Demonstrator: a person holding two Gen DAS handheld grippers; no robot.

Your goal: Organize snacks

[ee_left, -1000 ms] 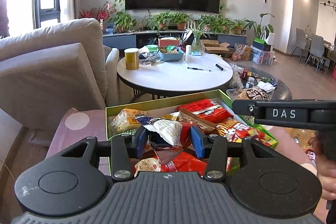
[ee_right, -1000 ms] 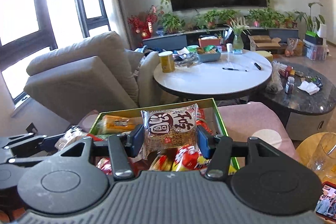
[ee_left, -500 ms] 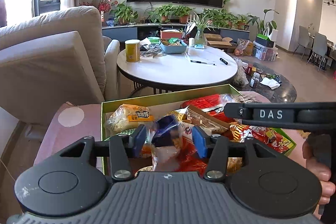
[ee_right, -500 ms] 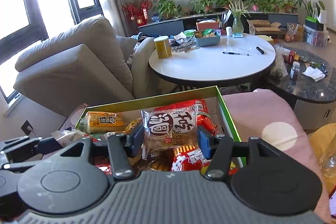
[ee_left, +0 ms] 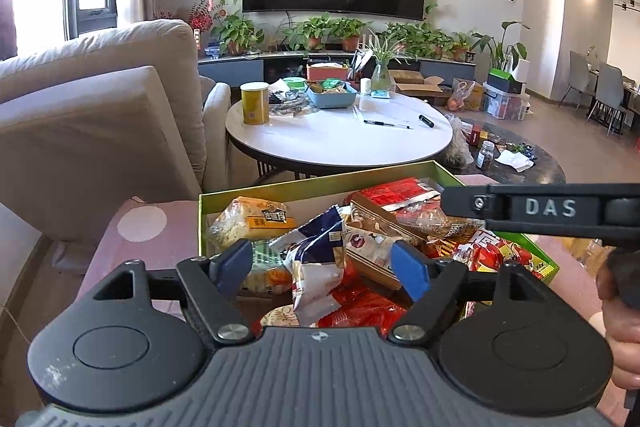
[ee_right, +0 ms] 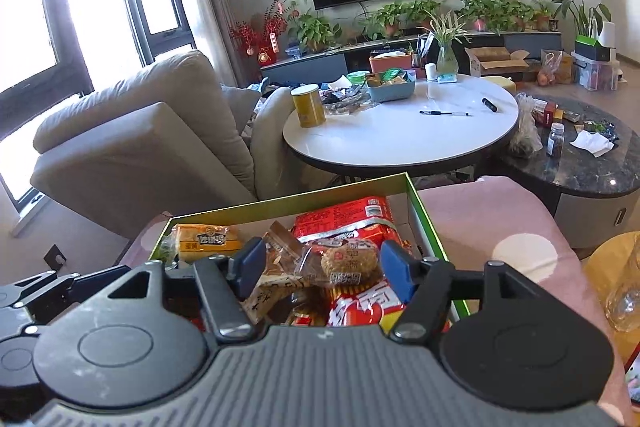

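A green box (ee_left: 320,181) full of snack packs sits on a pink dotted cushion; it also shows in the right wrist view (ee_right: 288,201). My left gripper (ee_left: 323,273) is open above the box, and a blue-and-white packet (ee_left: 316,259) lies loose between its fingers. My right gripper (ee_right: 322,269) is open over the box's right half, with a round cake pack (ee_right: 350,259) lying in the box between its fingers. A yellow bread pack (ee_left: 256,221) lies at the back left and a red pack (ee_right: 344,219) at the back right.
A beige sofa (ee_left: 92,115) stands at the left. A white round table (ee_left: 340,135) with a yellow can (ee_left: 255,103), a blue basket and pens stands beyond the box. A dark low table (ee_right: 580,163) is at the right. The right gripper's body (ee_left: 560,209) crosses the left view.
Both grippers have opened. The blue-and-white packet left the left gripper's hold and the round cake pack dropped from the right gripper into the box.
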